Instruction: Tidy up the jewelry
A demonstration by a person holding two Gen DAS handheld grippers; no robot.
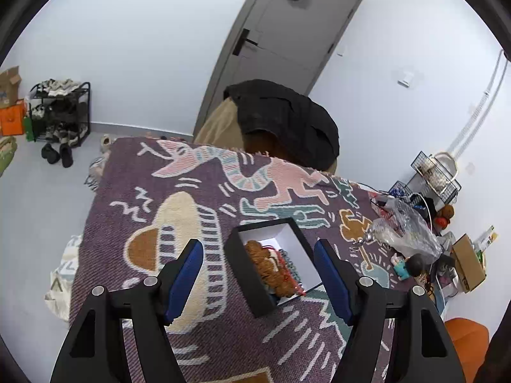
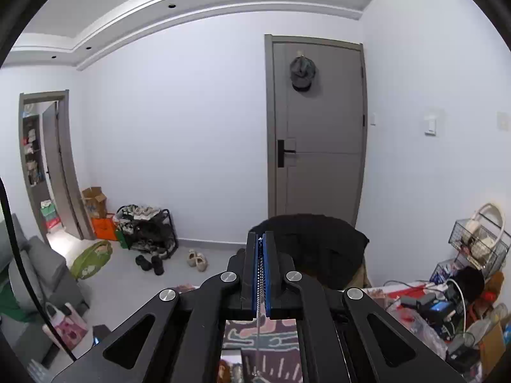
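Silver links run between my right gripper (image 2: pixel 262 249) pads: a thin metal chain (image 2: pixel 260 287), clamped edge-on between the two blue faces, with its free length hanging down below the jaws toward the patterned cloth. That hand is shut tight on the chain and pointed out across the room, so the tail dangles clear, though its lower end is too fine for me to follow.

My left gripper (image 1: pixel 258 261) stands wide apart with nothing between its blue pads, hovering just above the small black rectangular box with a white lining (image 1: pixel 238 255). That box sits open-topped on the purple woven tablecloth with pink and cream animal figures (image 1: pixel 127 198), framed between my two fingers. Inside it lie a coil of orange-brown beads (image 1: pixel 271 271) along the near wall, with red and grey-green beaded strands beside it; the far half of the white floor is bare.

As I judge it, the step in hand is carrying the chain over and laying it into the box. To do it well I should bring the right hand over the bare white half, lower until the dangling tail touches down first, then let the rest pool on top before parting the pads. Releasing from high up risks the chain draping over the black rim or tangling with the beads. My left hand could steady the box wall if it threatens to slide.
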